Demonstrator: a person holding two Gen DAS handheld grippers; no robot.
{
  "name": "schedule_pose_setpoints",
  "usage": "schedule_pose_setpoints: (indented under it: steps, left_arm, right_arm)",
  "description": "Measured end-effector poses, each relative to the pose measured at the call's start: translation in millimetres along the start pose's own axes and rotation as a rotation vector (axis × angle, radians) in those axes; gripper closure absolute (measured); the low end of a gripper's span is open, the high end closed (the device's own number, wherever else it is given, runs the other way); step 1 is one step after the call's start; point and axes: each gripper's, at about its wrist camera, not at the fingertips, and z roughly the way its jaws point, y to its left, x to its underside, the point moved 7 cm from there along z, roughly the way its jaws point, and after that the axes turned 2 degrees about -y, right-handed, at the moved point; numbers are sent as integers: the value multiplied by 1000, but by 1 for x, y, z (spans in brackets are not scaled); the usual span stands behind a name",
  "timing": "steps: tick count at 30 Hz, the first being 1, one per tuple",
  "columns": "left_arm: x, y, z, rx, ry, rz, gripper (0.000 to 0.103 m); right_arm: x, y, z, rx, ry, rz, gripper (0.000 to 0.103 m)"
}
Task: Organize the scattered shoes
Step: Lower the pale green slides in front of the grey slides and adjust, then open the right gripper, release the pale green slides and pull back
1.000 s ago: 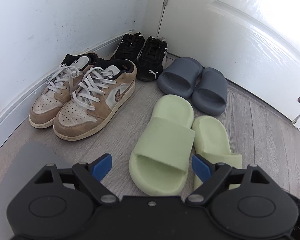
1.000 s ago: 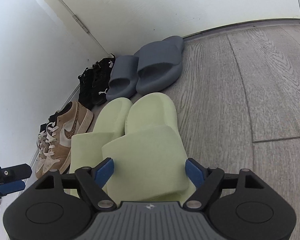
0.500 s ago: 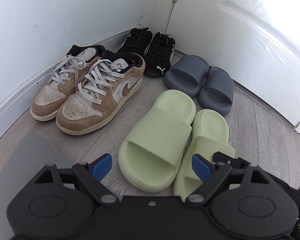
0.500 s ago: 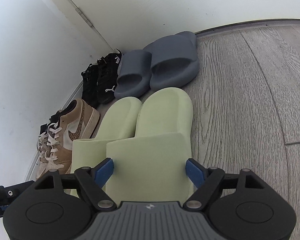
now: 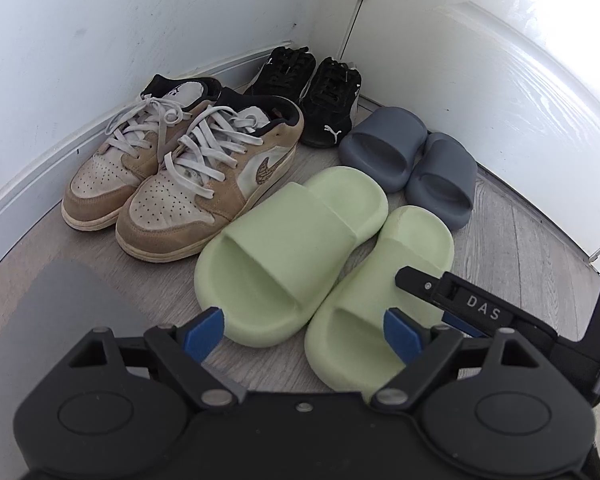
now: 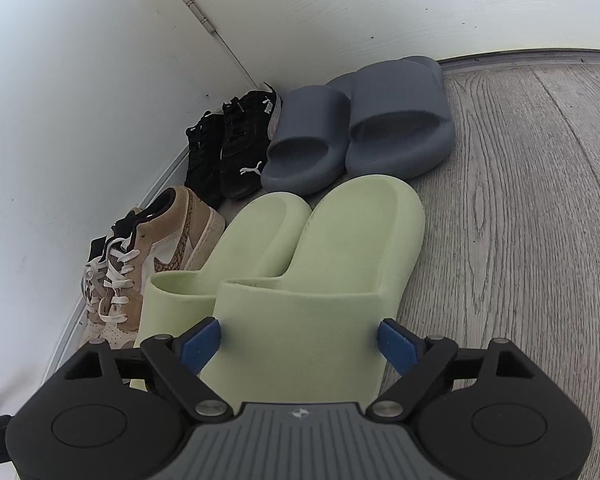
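Two pale green slides lie side by side on the wood floor, the left one [image 5: 284,252] and the right one [image 5: 380,280]. My right gripper [image 6: 300,338] is open and straddles the strap of the right green slide [image 6: 332,248], a blue pad close against each side. One of its black fingers [image 5: 416,280] shows over that slide in the left wrist view. My left gripper [image 5: 302,332] is open and holds nothing, low over the toes of both green slides. The tan sneakers [image 5: 204,184], black sneakers [image 5: 320,96] and grey slides [image 5: 384,144] stand paired in the corner.
A white wall with a baseboard [image 5: 40,184] runs along the left. A white door [image 5: 500,80] closes the corner on the right. A dark grey flat patch [image 5: 60,320] lies at the lower left. Bare wood floor [image 6: 520,200] stretches to the right of the slides.
The right green slide has moved left and forward with my right gripper until it lies against its mate. My left gripper has shifted, and the right gripper's finger has come into its view.
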Motion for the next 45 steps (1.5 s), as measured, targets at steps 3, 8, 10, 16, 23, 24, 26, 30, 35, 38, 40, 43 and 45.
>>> schedule_pose_setpoints:
  steps: [3,8,10,16,23,24,26,30,35,38,40,43,45]
  left_arm:
    - [-2,3,0,2,-4,-3,15]
    - [-2,7,3,17,1,-19,15]
    - [-2,10,5,16,6,-22,15]
    - [-4,20,4,10,0,-52,15]
    - [-7,33,8,3,-3,-71,15]
    - [-8,35,9,-3,-5,-74,15]
    - [-9,40,10,-15,0,-83,15]
    - [-13,47,4,-33,-9,-85,15]
    - [-20,39,-13,-15,-50,-74,15]
    - [-23,17,-28,16,-79,-22,15]
    - [-24,3,-38,34,-96,20,15]
    - [-22,-25,-49,77,-72,115,15]
    - [-19,-42,-61,98,-74,162,14]
  right_arm:
    - [-13,-14,-18,18,-81,84,19]
    - [-37,-42,-5,127,-69,100,23]
    - [-44,-45,10,119,-39,89,26]
    - [-43,-39,41,178,-16,59,40]
    - [-43,-25,56,155,-2,36,40]
    - [-45,-17,63,157,15,-5,40]
    - [-46,-10,67,182,34,-51,39]
    - [-50,-3,56,223,14,-75,38]
    - [-51,14,7,295,-14,-173,22]
    - [-55,23,-30,320,-42,-178,18]
    - [-57,26,-62,350,-67,-176,12]
    - [-60,27,-103,383,-106,-173,9]
    - [-62,28,-133,401,-138,-157,3]
